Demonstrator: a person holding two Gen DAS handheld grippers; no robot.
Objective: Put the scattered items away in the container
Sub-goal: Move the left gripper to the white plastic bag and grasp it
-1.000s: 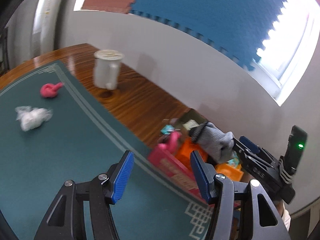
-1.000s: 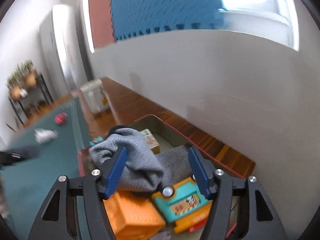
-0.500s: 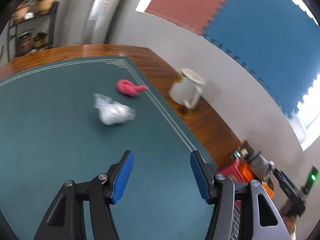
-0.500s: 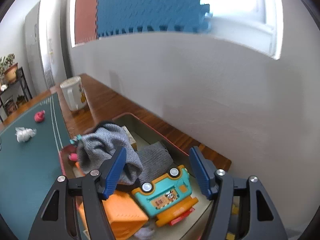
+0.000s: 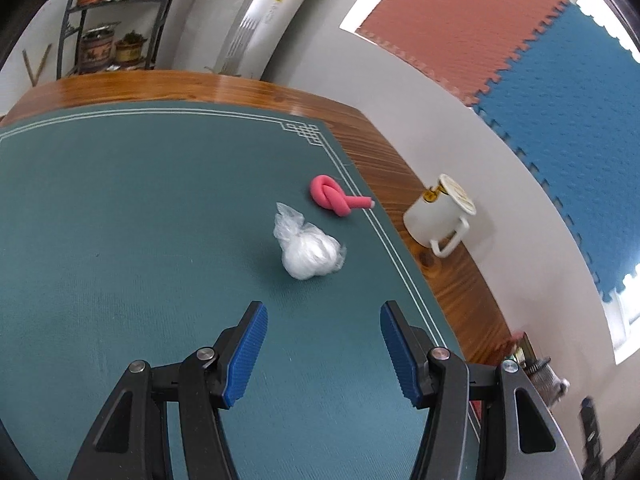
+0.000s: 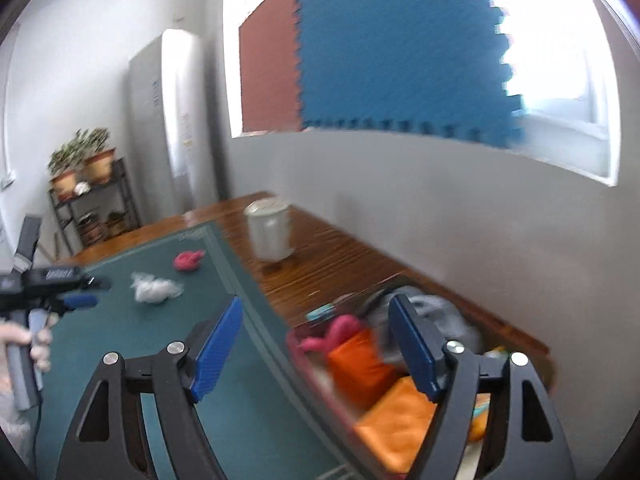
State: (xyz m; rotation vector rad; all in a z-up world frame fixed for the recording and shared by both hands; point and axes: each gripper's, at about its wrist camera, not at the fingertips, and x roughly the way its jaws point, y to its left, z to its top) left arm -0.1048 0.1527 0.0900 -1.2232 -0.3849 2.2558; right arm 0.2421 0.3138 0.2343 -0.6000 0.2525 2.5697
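Note:
A crumpled clear plastic bag point(image 5: 308, 252) lies on the green mat point(image 5: 120, 220), just ahead of my open left gripper point(image 5: 322, 350). Beyond it rests a knotted pink foam tube point(image 5: 334, 198). In the right wrist view the same bag point(image 6: 154, 289) and pink tube point(image 6: 188, 260) sit far left, with my left gripper point(image 6: 86, 298) held by a hand near them. My right gripper point(image 6: 316, 350) is open and empty above the red-rimmed container point(image 6: 304, 354), which holds a grey sock point(image 6: 442, 316), orange blocks point(image 6: 358, 364) and a pink piece point(image 6: 336, 332).
A white enamel mug point(image 5: 438, 216) stands on the bare wooden table point(image 5: 456, 280) by the grey wall. A plant shelf point(image 5: 108, 24) and a tall white unit stand past the table's far end. The container's corner point(image 5: 516, 344) shows at the left view's right edge.
My left gripper swung away from the container toward the plastic bag and pink tube. My right gripper let go of the grey sock, which now lies in the container, and pulled back left.

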